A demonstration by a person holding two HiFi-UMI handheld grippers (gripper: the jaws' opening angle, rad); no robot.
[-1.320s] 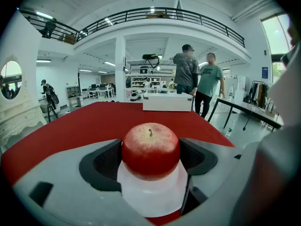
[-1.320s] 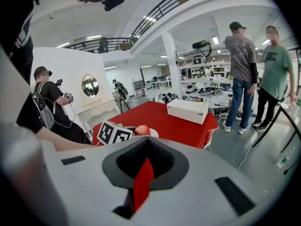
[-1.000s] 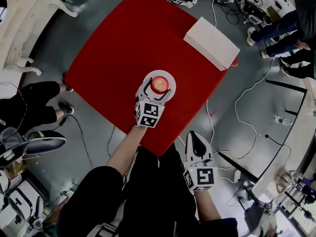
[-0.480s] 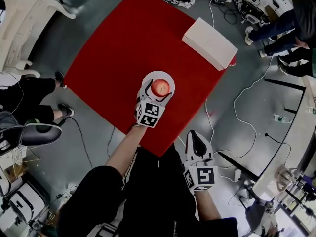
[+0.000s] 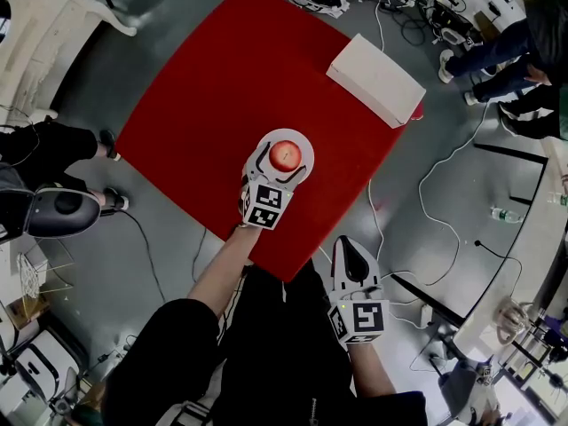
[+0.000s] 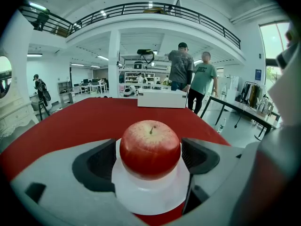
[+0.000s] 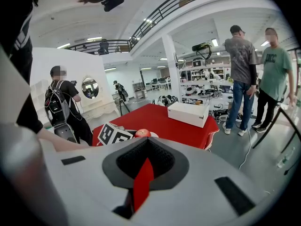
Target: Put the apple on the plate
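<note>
A red apple [image 5: 286, 155] stands upright on a small white plate [image 5: 289, 133] near the front of the red table [image 5: 222, 78]. My left gripper [image 5: 282, 163] reaches over the plate with one jaw on each side of the apple [image 6: 150, 149]. Its jaws are opening, and the dark pads [image 6: 101, 161] stand just clear of the fruit. The plate [image 6: 150, 197] lies below, between the jaws. My right gripper [image 5: 347, 243] hangs off the table's near corner, shut and holding nothing. From it the apple [image 7: 142, 133] shows beyond the left gripper's marker cube [image 7: 114, 135].
A white box [image 5: 374, 78] lies at the table's far right edge. Cables [image 5: 426, 193] run across the grey floor to the right. People stand at the upper right [image 5: 519, 51], and a chair [image 5: 58, 211] is at the left.
The left jaws have spread slightly apart from the apple, which stays on the plate. Both hands keep their places. The person's legs at the left have drawn back.
</note>
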